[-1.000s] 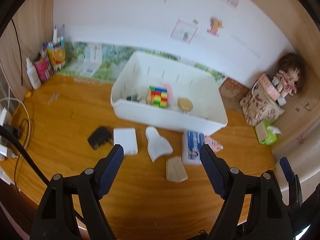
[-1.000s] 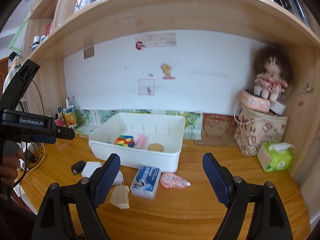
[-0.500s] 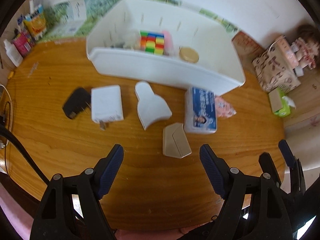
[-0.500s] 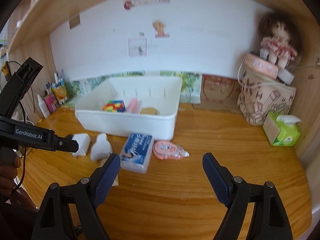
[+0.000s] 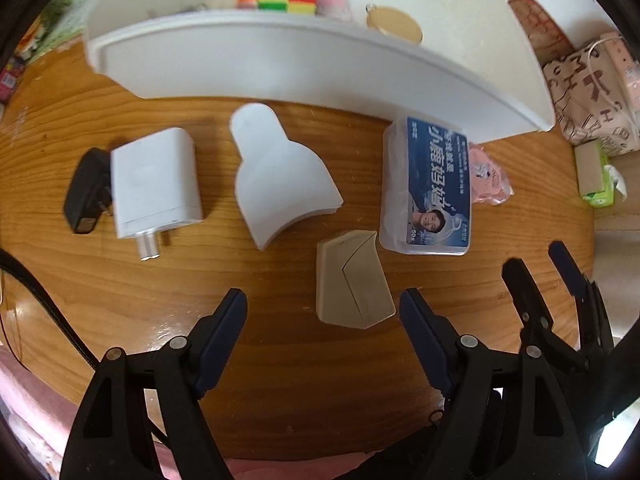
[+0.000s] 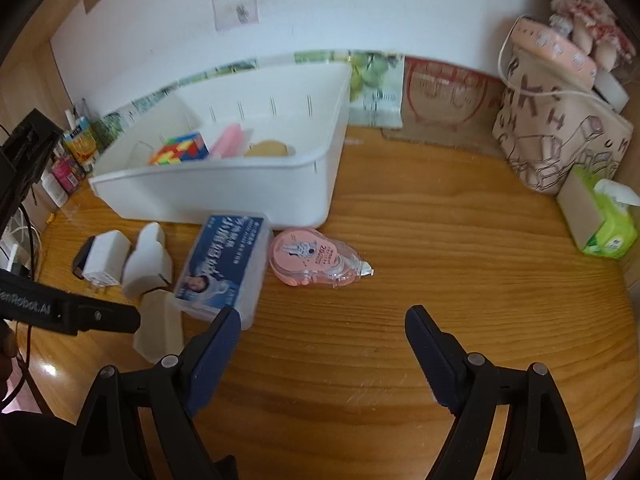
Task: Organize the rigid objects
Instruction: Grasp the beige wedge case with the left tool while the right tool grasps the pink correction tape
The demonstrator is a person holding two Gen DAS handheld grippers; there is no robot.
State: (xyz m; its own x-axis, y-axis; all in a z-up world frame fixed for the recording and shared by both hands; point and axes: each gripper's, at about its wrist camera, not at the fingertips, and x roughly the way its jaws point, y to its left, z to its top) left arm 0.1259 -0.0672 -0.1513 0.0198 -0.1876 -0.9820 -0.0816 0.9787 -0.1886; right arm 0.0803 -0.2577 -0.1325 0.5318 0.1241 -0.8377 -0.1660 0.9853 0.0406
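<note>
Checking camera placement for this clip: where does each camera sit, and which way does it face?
Left wrist: on the left gripper, facing steeply down at the desk and beige box; the right gripper's tips show at right.
Right wrist: on the right gripper, tilted down toward the pink tape dispenser; the other gripper's black body and a hand show at left.
Shared: white bin, blue-labelled box.

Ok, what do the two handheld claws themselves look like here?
Both the left claw and right claw have black plastic frames with silver rivets and ribbed dark-blue finger pads. The left one's body carries white "GenRobot.AI" lettering, seen from the right wrist.
</note>
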